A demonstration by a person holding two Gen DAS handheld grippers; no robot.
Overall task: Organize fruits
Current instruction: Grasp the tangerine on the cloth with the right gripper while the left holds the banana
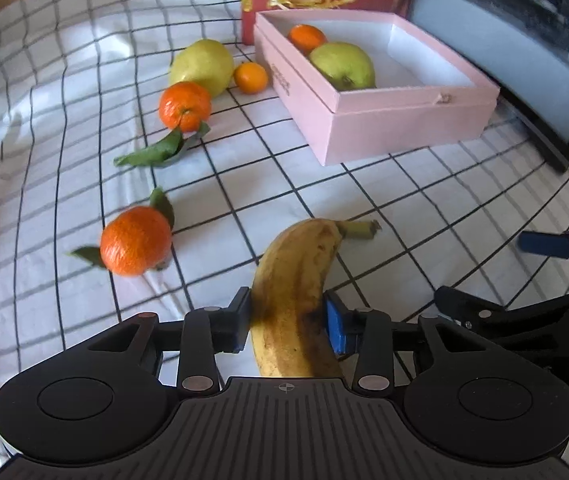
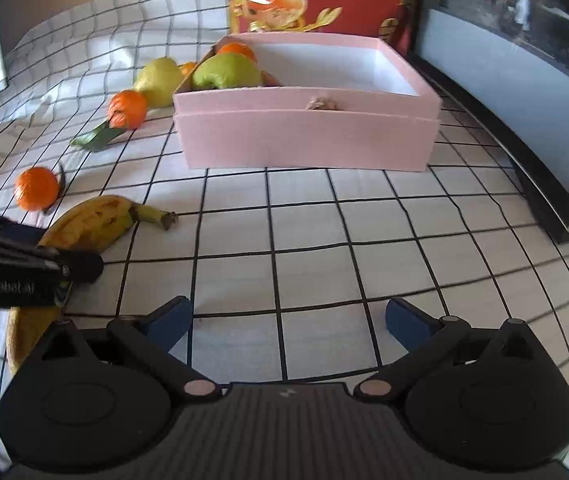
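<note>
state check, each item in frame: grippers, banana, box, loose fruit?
left hand-held gripper: shut on the banana
right hand-held gripper: open, nothing between the jaws
banana: on the cloth, pinched mid-length, stem pointing away
pink box: open, no lid on
green pear: inside the box
mandarin in box: inside, behind the pear
yellow pear: loose on the cloth
three mandarins: loose on the cloth

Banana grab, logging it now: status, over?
Left gripper shut on banana. Right gripper open, empty. Pink box ahead, path clear.
</note>
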